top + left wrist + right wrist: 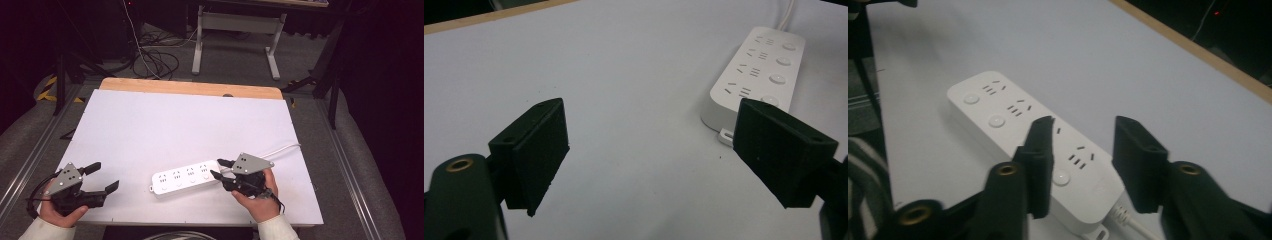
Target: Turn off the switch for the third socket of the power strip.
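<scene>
Two black, wedge-shaped fingers of the right gripper [1083, 160] rose from the bottom edge of the right gripper view, standing on either side of the cable end of the white plastic four-outlet power strip [1033, 140]. One finger overlapped the strip's top face, the other stood off its far edge; whether either pad pressed on the casing could not be determined. The fingers were partly apart, with the strip between them.

The power strip [186, 177] lay flat on the white, matte-surfaced bench [165, 125], near the front edge and slightly right of centre. Its casing was a smooth, rounded oblong carrying a row of four socket groups, each with a round push-button alongside. A small mounting tab projected from each end. The white cable [282, 150] left the strip under the right gripper [220, 169], so the joint was hidden in the high view.

The left gripper [102, 176] was held at the front left corner of the bench, well apart from the strip. Its fingers [541, 150] stood wide apart with nothing between them. The right-hand finger cut off one end of the strip [756, 70] in the left gripper view.

A bare wooden strip [190, 89] edged the bench at the far side.
</scene>
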The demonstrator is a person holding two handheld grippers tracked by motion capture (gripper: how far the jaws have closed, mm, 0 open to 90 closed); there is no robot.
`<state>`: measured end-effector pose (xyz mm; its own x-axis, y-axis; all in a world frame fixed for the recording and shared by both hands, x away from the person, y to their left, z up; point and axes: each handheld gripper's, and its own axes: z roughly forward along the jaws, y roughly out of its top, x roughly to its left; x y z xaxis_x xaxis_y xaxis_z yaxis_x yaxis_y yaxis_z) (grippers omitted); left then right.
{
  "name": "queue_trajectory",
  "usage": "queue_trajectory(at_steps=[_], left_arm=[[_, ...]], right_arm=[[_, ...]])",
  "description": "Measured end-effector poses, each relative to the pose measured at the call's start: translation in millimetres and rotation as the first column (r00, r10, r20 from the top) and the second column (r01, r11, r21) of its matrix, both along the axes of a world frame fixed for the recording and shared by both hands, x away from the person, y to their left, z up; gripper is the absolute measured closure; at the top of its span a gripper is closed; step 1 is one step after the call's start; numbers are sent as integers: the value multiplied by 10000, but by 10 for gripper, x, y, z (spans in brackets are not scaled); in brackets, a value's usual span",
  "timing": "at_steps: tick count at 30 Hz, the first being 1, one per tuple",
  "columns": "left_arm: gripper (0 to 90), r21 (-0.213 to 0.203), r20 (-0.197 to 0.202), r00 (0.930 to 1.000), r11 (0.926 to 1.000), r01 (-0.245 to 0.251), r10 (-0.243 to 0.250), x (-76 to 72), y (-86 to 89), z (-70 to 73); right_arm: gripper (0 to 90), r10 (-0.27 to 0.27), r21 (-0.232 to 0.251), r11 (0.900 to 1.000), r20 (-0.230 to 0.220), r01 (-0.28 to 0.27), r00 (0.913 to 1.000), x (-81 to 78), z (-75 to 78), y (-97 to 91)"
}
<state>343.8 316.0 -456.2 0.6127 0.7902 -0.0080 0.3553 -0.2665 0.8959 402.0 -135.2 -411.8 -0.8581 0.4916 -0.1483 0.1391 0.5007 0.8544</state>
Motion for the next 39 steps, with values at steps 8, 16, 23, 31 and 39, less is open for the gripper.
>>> queue_trajectory(at_steps=[8,16,23,31,39], left_arm=[[151,21,-4,10000,10000,-15,15,1,-2,-1],[151,52,0,10000,10000,-12,12,0,0,-1],[151,7,-37,10000,10000,-23,23,1,-3,-5],[152,57,-26,10000,10000,-6,6,4,1,-5],[152,69,-34,10000,10000,-1,1,6,2,-6]], right_arm=[[794,440,194,9989,-819,-426,9957,42,0,93],[900,859,72,9963,-1030,-856,9910,83,-17,283],[900,1255,-20,9919,-1192,-1267,9849,114,-83,443],[900,1497,-143,9880,-1559,-1538,9764,150,-205,660],[900,1671,-331,9840,-1703,-1752,9711,159,-289,788]])
